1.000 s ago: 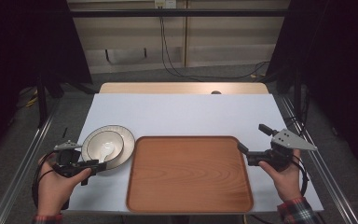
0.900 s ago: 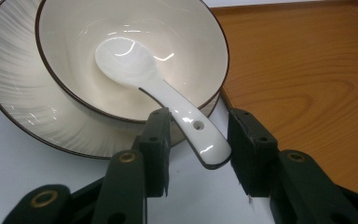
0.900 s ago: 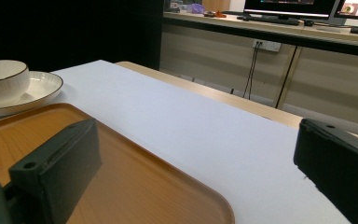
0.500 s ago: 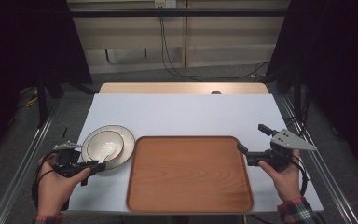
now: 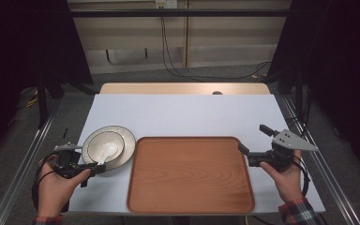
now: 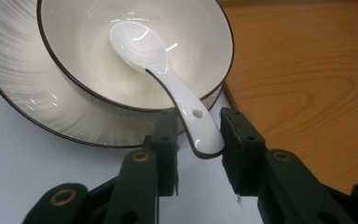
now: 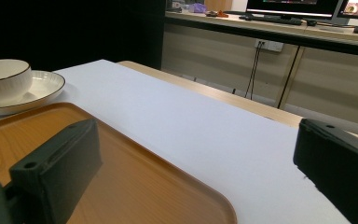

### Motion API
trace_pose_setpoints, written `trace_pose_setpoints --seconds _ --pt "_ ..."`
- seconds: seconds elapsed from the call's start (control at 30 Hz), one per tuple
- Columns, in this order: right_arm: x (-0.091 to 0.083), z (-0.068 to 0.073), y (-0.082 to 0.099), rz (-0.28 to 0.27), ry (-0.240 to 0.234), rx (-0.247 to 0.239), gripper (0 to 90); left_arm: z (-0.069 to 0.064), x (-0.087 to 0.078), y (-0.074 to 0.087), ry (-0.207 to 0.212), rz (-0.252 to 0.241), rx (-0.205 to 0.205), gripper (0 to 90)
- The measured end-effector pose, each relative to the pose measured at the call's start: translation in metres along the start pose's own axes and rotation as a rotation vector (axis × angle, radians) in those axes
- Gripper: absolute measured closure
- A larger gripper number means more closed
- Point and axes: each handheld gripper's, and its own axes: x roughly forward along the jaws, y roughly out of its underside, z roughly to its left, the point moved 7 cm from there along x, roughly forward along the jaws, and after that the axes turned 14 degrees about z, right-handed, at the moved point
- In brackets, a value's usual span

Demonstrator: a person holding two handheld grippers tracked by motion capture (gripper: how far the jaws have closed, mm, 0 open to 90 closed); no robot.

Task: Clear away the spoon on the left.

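two jaws of your left gripper (image 6: pixel 198 154) straddle the spoon (image 6: pixel 168 88) handle, not yet clamped; close squarely; right gripper (image 5: pixel 255 152) waits wide.

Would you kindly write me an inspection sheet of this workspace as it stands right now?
Surface: white table, wooden strip along its far edge.
Job's things: wooden tray, nothing on it; bowl standing on a plate left of the tray; white spoon in the bowl, handle out over the rim.
Clutter: nothing seen.
Grippers: left gripper open, jaws either side of the spoon handle, a gap on both sides; right gripper open, at the tray's right edge, holding nothing.
Cables: one trails from each gripper; others hang down the far wall.
Surroundings: grey floor, metal rails beside the table, dark curtains at both sides.
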Motion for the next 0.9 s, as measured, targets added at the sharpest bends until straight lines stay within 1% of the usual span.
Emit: trace_pose_setpoints --seconds 0.03,0.23,0.27,0.3,0.33,0.37,0.4,0.43,0.47,0.53,0.67,0.7,0.73,0.8,0.87,0.9 --pt "0.0000 0.0000 0.0000 0.001 0.000 0.000 0.3 -0.0002 0.0004 0.0000 0.006 -0.001 -0.002 68.4" --pt "0.0005 0.0004 0.0005 0.004 -0.003 -0.004 0.3 0.0017 -0.0018 -0.0010 -0.003 -0.014 -0.010 70.8" --pt "0.0006 0.0008 0.0004 0.004 -0.004 -0.005 0.3 0.0025 -0.0023 -0.0012 -0.011 -0.017 -0.007 72.2" --pt "0.0005 0.0010 0.0005 0.004 -0.006 -0.009 0.3 0.0017 -0.0021 -0.0021 -0.007 -0.029 -0.022 73.4" --pt "0.0005 0.0012 0.0004 0.003 -0.008 -0.010 0.3 0.0023 -0.0025 -0.0018 -0.005 -0.026 -0.015 74.2" --pt "0.0005 0.0011 0.0003 0.003 -0.008 -0.011 0.3 0.0020 -0.0022 -0.0023 -0.003 -0.032 -0.024 75.2" --pt "0.0006 0.0012 0.0004 0.003 -0.009 -0.008 0.3 0.0018 -0.0026 -0.0017 0.002 -0.026 -0.027 75.7" --pt "0.0006 0.0010 0.0005 0.004 -0.008 -0.008 0.3 0.0028 -0.0029 -0.0022 -0.004 -0.031 -0.024 76.8" --pt "0.0004 0.0007 0.0006 0.004 -0.007 -0.006 0.3 0.0030 -0.0033 -0.0025 -0.001 -0.034 -0.025 78.5" --pt "0.0004 0.0005 0.0007 0.005 -0.004 -0.006 0.3 0.0038 -0.0041 -0.0031 -0.007 -0.045 -0.033 80.5" --pt "-0.0005 0.0008 0.0004 0.004 -0.005 -0.006 0.3 0.0045 -0.0046 -0.0032 -0.005 -0.051 -0.031 82.8" --pt "-0.0005 0.0008 0.0004 0.004 -0.005 -0.006 0.3 0.0043 -0.0045 -0.0038 -0.005 -0.059 -0.040 82.8" --pt "-0.0006 0.0008 0.0002 0.001 -0.009 -0.008 0.3 0.0049 -0.0049 -0.0037 -0.009 -0.060 -0.041 83.2" --pt "-0.0008 0.0005 -0.0002 -0.002 -0.002 -0.005 0.3 0.0059 -0.0054 -0.0029 -0.005 -0.054 -0.038 83.5" --pt "-0.0006 0.0008 -0.0001 -0.002 -0.003 -0.004 0.3 0.0078 -0.0056 -0.0026 -0.019 -0.051 -0.037 84.2" --pt "-0.0004 0.0011 0.0005 0.005 -0.008 -0.008 0.3 0.0085 -0.0059 -0.0030 -0.019 -0.058 -0.038 84.5"
